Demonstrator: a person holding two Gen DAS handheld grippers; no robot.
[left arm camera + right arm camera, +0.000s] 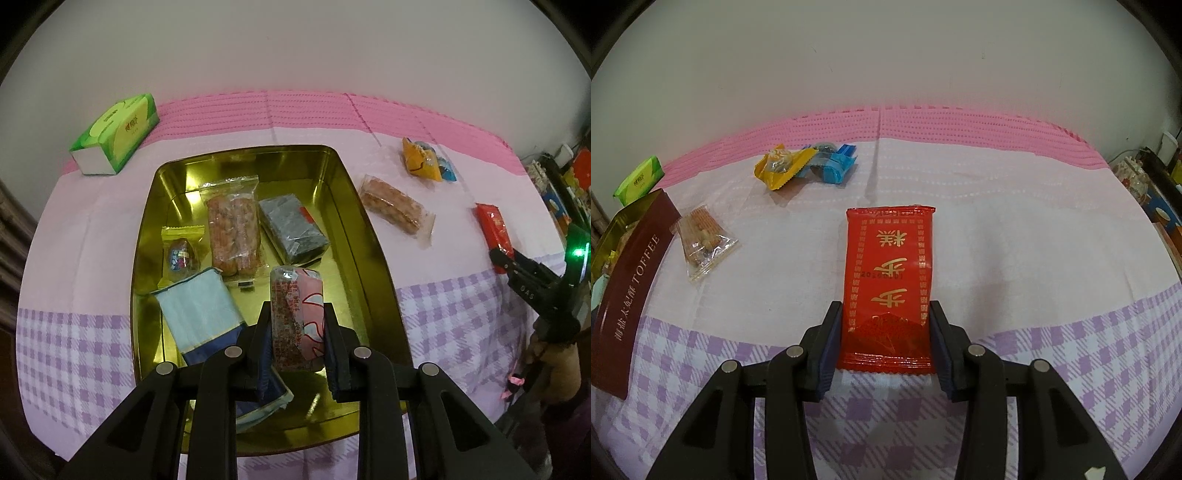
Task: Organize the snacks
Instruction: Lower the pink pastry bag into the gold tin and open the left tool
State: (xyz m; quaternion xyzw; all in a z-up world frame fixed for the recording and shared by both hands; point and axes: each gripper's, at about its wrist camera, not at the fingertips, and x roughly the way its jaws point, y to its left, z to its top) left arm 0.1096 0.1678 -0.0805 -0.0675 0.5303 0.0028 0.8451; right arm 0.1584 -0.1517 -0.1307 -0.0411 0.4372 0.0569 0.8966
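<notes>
My left gripper is shut on a pink and red wrapped snack and holds it over the gold tin. In the tin lie a peanut bar, a dark grey packet, a yellow candy and a light blue packet. My right gripper straddles the near end of a red packet lying on the cloth; its fingers touch the packet's sides. It also shows in the left wrist view.
On the cloth lie a clear-wrapped peanut bar, and orange and blue candies. A green tissue pack sits at the back left. The tin's maroon side stands left of my right gripper.
</notes>
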